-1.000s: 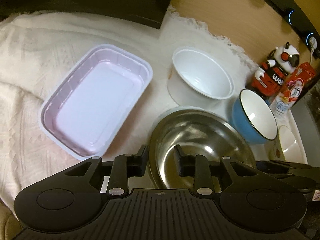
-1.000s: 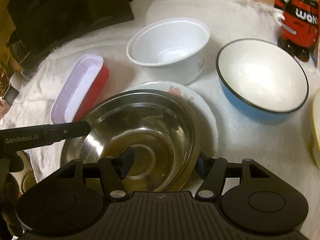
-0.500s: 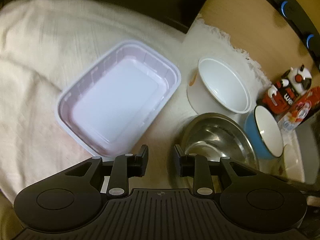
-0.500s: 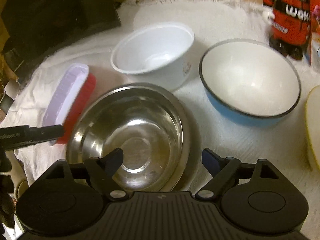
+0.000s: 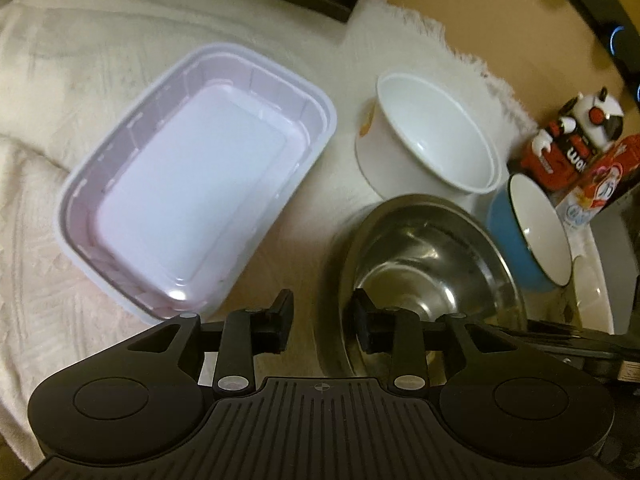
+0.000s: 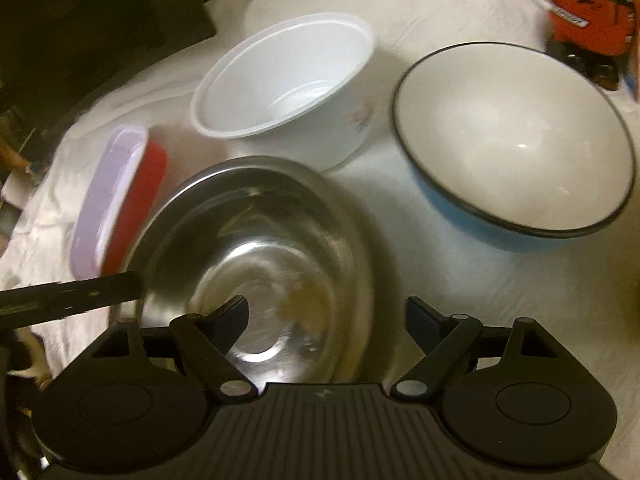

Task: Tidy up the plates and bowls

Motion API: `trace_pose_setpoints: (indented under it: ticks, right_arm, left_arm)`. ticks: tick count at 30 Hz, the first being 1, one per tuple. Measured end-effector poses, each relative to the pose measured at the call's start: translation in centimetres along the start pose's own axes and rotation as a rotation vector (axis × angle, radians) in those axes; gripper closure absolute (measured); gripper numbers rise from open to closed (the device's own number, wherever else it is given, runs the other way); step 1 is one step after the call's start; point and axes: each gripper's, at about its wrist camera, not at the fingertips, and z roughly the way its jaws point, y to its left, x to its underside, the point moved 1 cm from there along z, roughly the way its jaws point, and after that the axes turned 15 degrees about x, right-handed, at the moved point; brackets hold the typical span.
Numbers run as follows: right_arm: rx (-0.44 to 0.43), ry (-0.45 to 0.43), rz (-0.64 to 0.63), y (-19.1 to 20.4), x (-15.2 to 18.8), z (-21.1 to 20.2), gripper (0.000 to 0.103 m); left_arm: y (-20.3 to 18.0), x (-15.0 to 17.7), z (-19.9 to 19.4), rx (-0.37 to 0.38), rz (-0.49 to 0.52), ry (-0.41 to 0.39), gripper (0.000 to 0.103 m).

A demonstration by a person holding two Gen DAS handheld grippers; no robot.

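A cream cloth (image 5: 36, 128) covers a table that holds several dishes. Near the middle sits a steel bowl (image 5: 424, 272), shiny and empty. The left gripper (image 5: 322, 316) hovers low at the bowl's near-left rim, its two black fingers parted by a narrow gap with the rim roughly between them; whether they touch the metal cannot be told. The right gripper (image 6: 326, 318) hangs over the same steel bowl (image 6: 260, 264) with its fingers spread wide, one above the bowl's hollow and one over the cloth beside it, holding nothing.

To the left of the steel bowl lies a rectangular plastic tray (image 5: 196, 184), pale lilac inside and red on its outer wall, close to the bowl. Behind the steel bowl stands a white plastic bowl (image 6: 288, 88), very close to it. To the right rests a blue bowl (image 6: 516, 140) with a white inside and a dark rim. A red and black toy figure (image 5: 572, 148) stands at the far edge.
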Motion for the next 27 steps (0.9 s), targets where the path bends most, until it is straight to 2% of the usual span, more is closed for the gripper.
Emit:
trace_pose_setpoints:
  ticks: [3, 10, 14, 20, 24, 27]
  right_arm:
    - [-0.002, 0.005, 0.012, 0.2, 0.1, -0.1, 0.017]
    - [-0.077, 0.029, 0.098, -1.1, 0.4, -0.3, 0.017]
    - [-0.115, 0.043, 0.14, -2.1, 1.6, -1.1, 0.018]
    - [-0.07, 0.031, 0.209, -5.3, 3.4, -2.7, 0.017]
    - [-0.065, 0.034, 0.276, -7.9, 4.5, -3.4, 0.017]
    - [-0.065, 0.025, 0.263, -7.8, 5.1, -3.6, 0.017]
  left_arm:
    - [0.0, 0.0, 1.0, 0.017, 0.002, 0.026, 0.074]
    - [0.1, -0.3, 2.4, 0.014, -0.037, 0.071, 0.073]
    - [-0.9, -0.3, 3.0, 0.016, -0.045, 0.12, 0.063]
    - [-4.4, 0.5, 5.4, 0.061, 0.028, 0.198, 0.062]
    - [-6.6, 0.5, 6.9, 0.035, 0.075, 0.216, 0.061]
    - [-6.5, 0.3, 7.0, 0.031, 0.068, 0.216, 0.061]
